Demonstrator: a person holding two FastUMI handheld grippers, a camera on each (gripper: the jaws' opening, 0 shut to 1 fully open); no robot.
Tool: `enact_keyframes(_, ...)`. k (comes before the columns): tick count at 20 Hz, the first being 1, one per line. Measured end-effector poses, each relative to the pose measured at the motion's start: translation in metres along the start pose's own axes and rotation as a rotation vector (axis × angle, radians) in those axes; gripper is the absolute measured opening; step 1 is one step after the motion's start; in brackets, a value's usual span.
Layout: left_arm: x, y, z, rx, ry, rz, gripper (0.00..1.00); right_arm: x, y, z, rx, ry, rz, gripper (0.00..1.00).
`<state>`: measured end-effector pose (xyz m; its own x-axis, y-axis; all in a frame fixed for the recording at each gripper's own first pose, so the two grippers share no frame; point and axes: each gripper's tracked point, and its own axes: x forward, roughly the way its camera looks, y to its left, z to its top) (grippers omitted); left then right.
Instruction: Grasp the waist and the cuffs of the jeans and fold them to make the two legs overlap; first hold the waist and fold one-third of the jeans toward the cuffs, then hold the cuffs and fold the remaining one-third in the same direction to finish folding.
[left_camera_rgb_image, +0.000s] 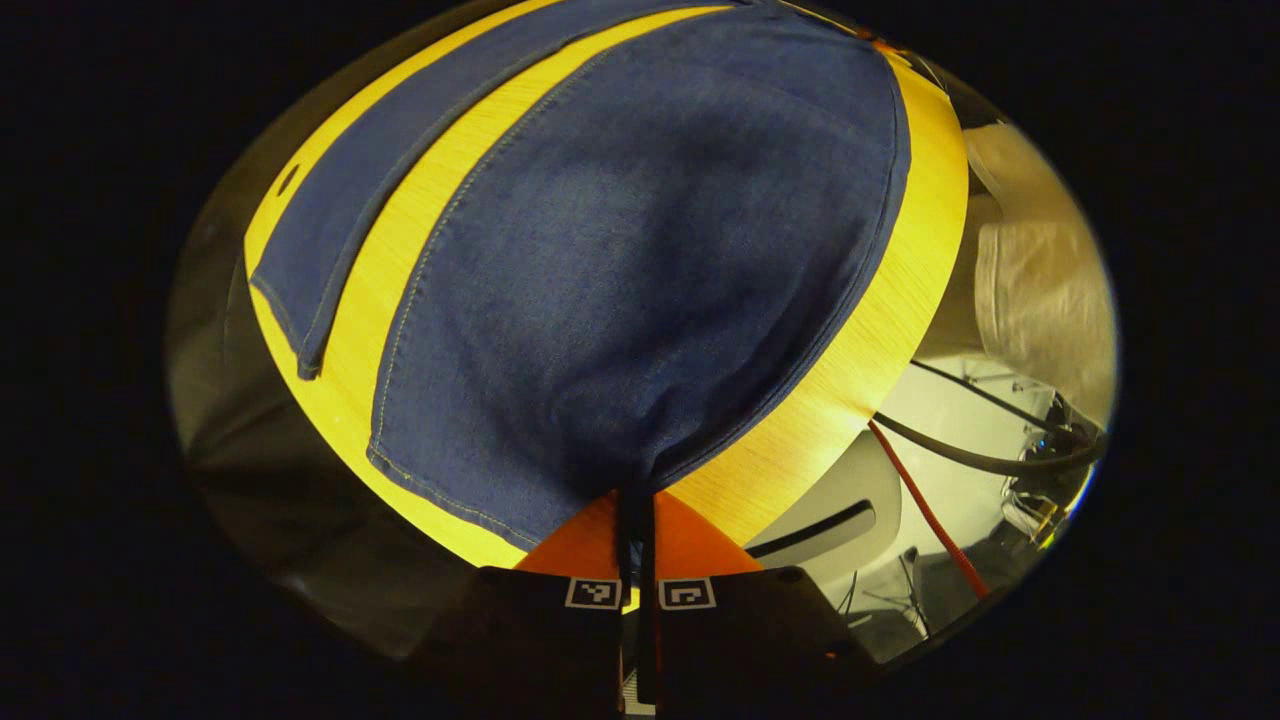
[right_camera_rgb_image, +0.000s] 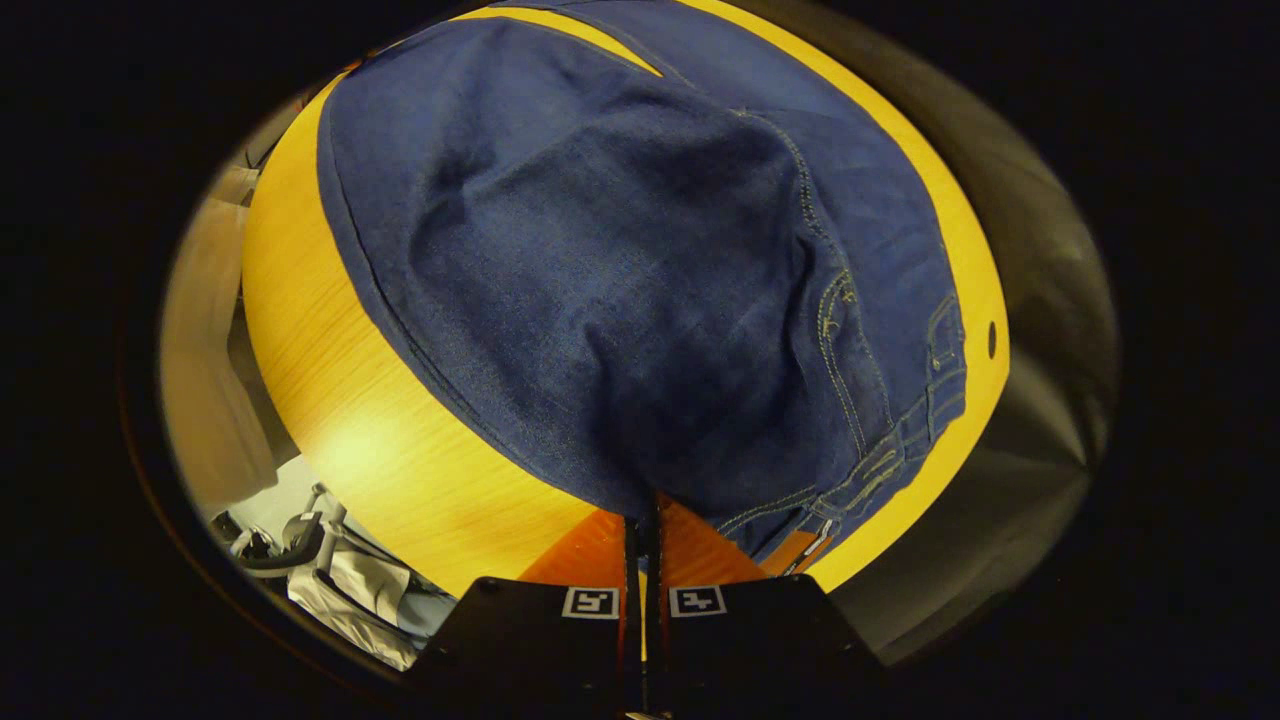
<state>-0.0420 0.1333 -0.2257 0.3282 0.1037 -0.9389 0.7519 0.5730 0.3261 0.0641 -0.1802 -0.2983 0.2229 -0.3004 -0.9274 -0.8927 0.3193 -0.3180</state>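
Bench (left_camera_rgb_image: 850, 370): big yellow wood top. It carries the jeans. A small dark hole sits near one edge of it in both views.
Jeans (left_camera_rgb_image: 640, 260): blue denim, lying on the bench and taking up most of it. In the left gripper view one leg is lifted toward the camera, and the other leg (left_camera_rgb_image: 400, 150) lies flat beside it with a strip of bare wood between them. In the right gripper view the waist end (right_camera_rgb_image: 880, 440) with its belt loops and pale stitching lies near the bench edge.
Left hand-held gripper (left_camera_rgb_image: 637, 500): fingers squeezed almost fully together, with a bunched edge of the jeans pinched between them near the cuff end.
Right hand-held gripper (right_camera_rgb_image: 645, 510): fingers squeezed almost fully together too, pinching a fold of the jeans close to the waist.
Edges and room: bare wood shows all round the jeans. Past the bench edge in the left gripper view are a pale cloth bundle (left_camera_rgb_image: 1040, 290), dark cables and a red cable (left_camera_rgb_image: 930, 520).
Writing: a small square black-and-white marker sits on each finger. A small tag (right_camera_rgb_image: 815, 545) at the waist is too tiny to read.
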Motion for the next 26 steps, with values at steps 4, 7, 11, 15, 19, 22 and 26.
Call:
enact_keyframes(4,-0.009,-0.003,0.005,-0.206,-0.086,-0.042,0.0,-0.021,-0.01,0.006,0.181,-0.059,-0.005,0.04)
enact_keyframes(7,-0.037,0.009,0.022,-0.369,-0.205,-0.071,0.0,-0.035,-0.028,0.013,0.345,-0.134,0.007,0.04)
enact_keyframes(11,-0.068,0.025,0.053,-0.643,-0.333,-0.113,0.0,-0.058,-0.049,0.026,0.539,-0.223,0.043,0.04)
enact_keyframes(15,-0.09,0.055,0.061,-0.806,-0.335,-0.087,0.0,-0.08,-0.077,0.034,0.667,-0.264,0.039,0.04)
enact_keyframes(19,-0.118,0.101,0.093,-0.956,-0.476,-0.095,0.0,-0.104,-0.122,0.056,0.891,-0.348,-0.033,0.04)
enact_keyframes(22,-0.131,0.141,0.13,-1.037,-0.595,-0.094,0.0,-0.104,-0.148,0.074,1.112,-0.405,-0.07,0.03)
enact_keyframes(26,-0.141,0.191,0.163,-1.135,-0.705,-0.1,0.0,-0.121,-0.176,0.094,1.307,-0.482,-0.042,0.04)
